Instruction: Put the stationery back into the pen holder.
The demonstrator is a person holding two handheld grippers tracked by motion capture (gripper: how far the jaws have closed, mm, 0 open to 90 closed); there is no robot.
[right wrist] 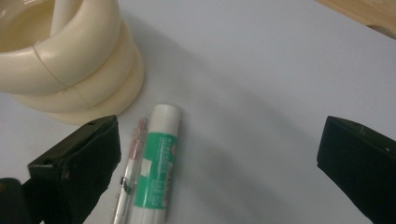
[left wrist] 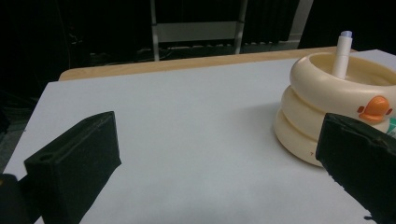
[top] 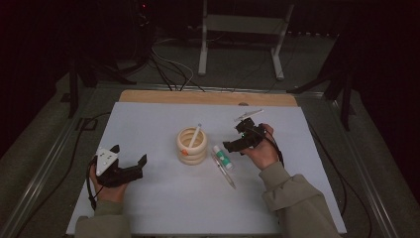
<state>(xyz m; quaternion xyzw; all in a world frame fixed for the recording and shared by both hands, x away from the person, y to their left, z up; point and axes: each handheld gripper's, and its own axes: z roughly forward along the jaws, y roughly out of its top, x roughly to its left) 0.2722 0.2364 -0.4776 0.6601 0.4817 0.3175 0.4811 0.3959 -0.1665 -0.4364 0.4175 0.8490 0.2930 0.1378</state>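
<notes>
From the right gripper view we read the glue stick (right wrist: 156, 163) as white with a green label, touching a clear pen (right wrist: 130, 172) beside the cream holder (right wrist: 70, 70) on the table (right wrist: 261, 93). Our right hand-held gripper (right wrist: 219, 172) gapes wide above it; our left hand-held gripper (left wrist: 219, 168) likewise, empty.

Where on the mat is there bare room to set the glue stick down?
Bare mat runs wide between the left gripper and the cream holder, and along the near edge. It's crowded right of the holder, where the glue stick and clear pen lie side by side near the right gripper.
</notes>
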